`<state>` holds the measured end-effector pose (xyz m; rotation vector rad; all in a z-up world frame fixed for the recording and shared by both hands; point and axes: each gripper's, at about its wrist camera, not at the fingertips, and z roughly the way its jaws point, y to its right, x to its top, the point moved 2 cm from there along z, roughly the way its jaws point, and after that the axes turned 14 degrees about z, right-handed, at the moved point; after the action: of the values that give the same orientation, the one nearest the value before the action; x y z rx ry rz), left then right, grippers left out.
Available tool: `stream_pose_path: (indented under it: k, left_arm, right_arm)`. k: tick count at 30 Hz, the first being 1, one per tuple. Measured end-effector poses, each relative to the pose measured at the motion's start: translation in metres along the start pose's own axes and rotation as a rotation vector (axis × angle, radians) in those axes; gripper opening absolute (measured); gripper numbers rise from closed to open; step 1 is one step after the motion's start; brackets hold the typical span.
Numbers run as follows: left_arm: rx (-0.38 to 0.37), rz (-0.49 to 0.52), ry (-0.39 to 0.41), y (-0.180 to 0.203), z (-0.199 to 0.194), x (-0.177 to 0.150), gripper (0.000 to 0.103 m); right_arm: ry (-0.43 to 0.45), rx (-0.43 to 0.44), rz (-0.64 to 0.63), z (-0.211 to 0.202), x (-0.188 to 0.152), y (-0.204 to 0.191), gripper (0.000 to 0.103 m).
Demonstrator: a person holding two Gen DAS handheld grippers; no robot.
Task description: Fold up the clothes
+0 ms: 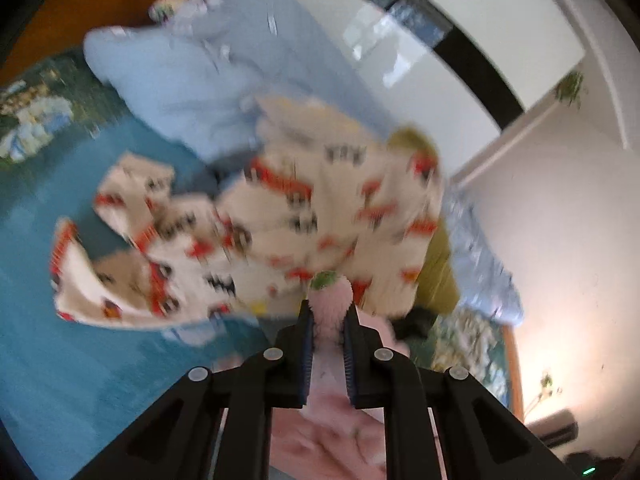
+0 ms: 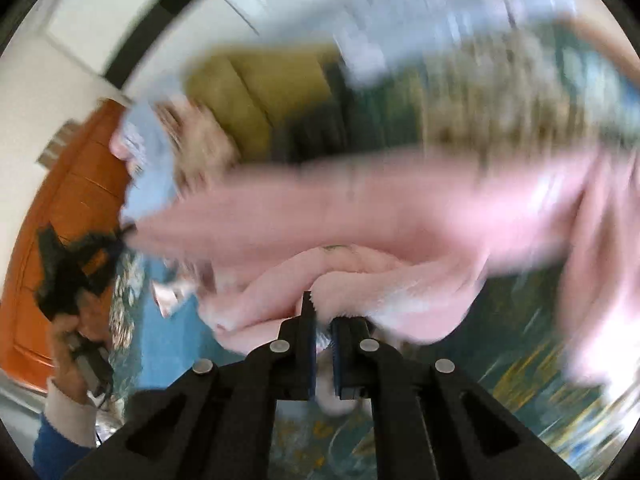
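My left gripper [image 1: 329, 308] is shut on a fuzzy pink garment [image 1: 334, 364], with pink fabric pinched between its blue pads. My right gripper [image 2: 323, 312] is shut on the same pink garment [image 2: 360, 220], which stretches in a blurred band to the left, where the left gripper [image 2: 72, 276] holds its other end. A white garment with a red and black print [image 1: 280, 220] lies crumpled on the teal bedspread [image 1: 60, 360] just beyond the left gripper. A light blue garment [image 1: 200, 80] lies behind it.
An olive green cushion [image 2: 256, 100] [image 1: 436, 264] sits behind the clothes. An orange wooden headboard [image 2: 60, 200] edges the bed. A silvery blue cloth [image 1: 476, 248] lies at the right. White walls stand beyond.
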<state>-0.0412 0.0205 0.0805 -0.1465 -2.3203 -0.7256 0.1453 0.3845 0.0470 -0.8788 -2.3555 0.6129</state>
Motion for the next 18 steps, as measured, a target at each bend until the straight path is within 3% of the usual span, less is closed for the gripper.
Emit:
stream_pose_path:
  k: [4,7,10,12,15,18]
  left_arm:
    - [0.023,-0.052,0.122,-0.027,-0.074,0.02,0.014]
    - [0.119,-0.065,0.172,-0.063,-0.125,0.014,0.014]
    - [0.229,-0.14,0.126,-0.124,-0.148,-0.016,0.014]
    - [0.296,-0.196,0.071,-0.159,-0.15,-0.04,0.014]
    - [0.342,-0.337,0.002,-0.208,-0.152,-0.082,0.014]
    - [0.349,-0.444,-0.044,-0.239,-0.149,-0.117,0.014]
  right_arm:
    - [0.209,0.04,-0.161,-0.08,0.043,-0.04,0.005]
    - [0.35,0.068,-0.275,-0.134,0.072,-0.069,0.005]
    - [0.264,0.071,-0.291,-0.103,0.066,-0.072,0.005]
    - [0.148,0.061,-0.31,-0.058,0.051,-0.071,0.005]
    - [-0.013,-0.007,-0.351,0.017,0.019,-0.075,0.005]
    - [-0.112,-0.031,-0.355,0.06,0.001,-0.076,0.006]
